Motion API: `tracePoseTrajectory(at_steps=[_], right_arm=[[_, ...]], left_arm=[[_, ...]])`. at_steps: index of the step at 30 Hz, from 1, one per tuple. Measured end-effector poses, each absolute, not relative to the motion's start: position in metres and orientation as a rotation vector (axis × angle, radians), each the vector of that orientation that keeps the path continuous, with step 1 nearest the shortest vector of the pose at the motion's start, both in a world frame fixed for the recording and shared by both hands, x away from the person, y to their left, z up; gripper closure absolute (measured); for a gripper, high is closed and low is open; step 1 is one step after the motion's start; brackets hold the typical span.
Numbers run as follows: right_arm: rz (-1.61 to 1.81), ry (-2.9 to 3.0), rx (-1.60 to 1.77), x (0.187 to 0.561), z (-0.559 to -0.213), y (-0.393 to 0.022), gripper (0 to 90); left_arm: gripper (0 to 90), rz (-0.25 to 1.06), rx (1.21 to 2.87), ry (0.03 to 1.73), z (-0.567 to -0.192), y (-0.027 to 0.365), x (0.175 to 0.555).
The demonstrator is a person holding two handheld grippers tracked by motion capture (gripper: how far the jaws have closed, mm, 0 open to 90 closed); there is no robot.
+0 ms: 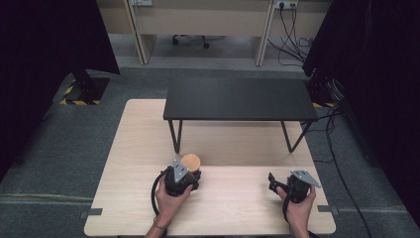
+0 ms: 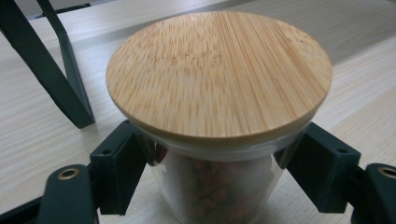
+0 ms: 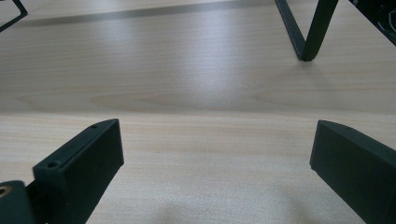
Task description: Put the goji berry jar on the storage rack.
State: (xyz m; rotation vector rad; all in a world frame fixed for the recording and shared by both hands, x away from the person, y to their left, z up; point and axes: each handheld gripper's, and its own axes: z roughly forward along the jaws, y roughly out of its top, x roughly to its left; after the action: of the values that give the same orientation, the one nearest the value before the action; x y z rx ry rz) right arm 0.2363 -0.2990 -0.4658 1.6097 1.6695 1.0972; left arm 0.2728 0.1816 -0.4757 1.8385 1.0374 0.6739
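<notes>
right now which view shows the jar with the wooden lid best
The left gripper view: the jar sits close up between the left gripper jaws, which press its clear sides, with brownish contents visible. The high view shows just its small round lid above that gripper. The right gripper view shows table instead.

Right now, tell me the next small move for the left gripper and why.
Probably lift the jar straight up a little. The left gripper has its jaws closed on the glass just under the bamboo lid, while the right gripper waits open above bare table.
</notes>
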Motion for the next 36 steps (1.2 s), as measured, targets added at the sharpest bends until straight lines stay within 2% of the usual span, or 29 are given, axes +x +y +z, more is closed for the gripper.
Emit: tracePoseTrajectory(at_steps=[10,19,36], right_arm=[[1.111,1.665,1.614,0.235,-0.467,-0.299,2.8],[1.114,1.664,1.626,0.236,-0.466,-0.3,2.8],[1.103,1.657,1.632,0.236,-0.466,-0.298,2.8]], left_arm=[[25.6,0.655,1.85,1.034,-0.469,0.186,0.276],[25.6,0.69,1.76,0.967,-0.439,0.197,0.247],[25.7,0.713,1.702,0.96,-0.407,0.197,0.23]])
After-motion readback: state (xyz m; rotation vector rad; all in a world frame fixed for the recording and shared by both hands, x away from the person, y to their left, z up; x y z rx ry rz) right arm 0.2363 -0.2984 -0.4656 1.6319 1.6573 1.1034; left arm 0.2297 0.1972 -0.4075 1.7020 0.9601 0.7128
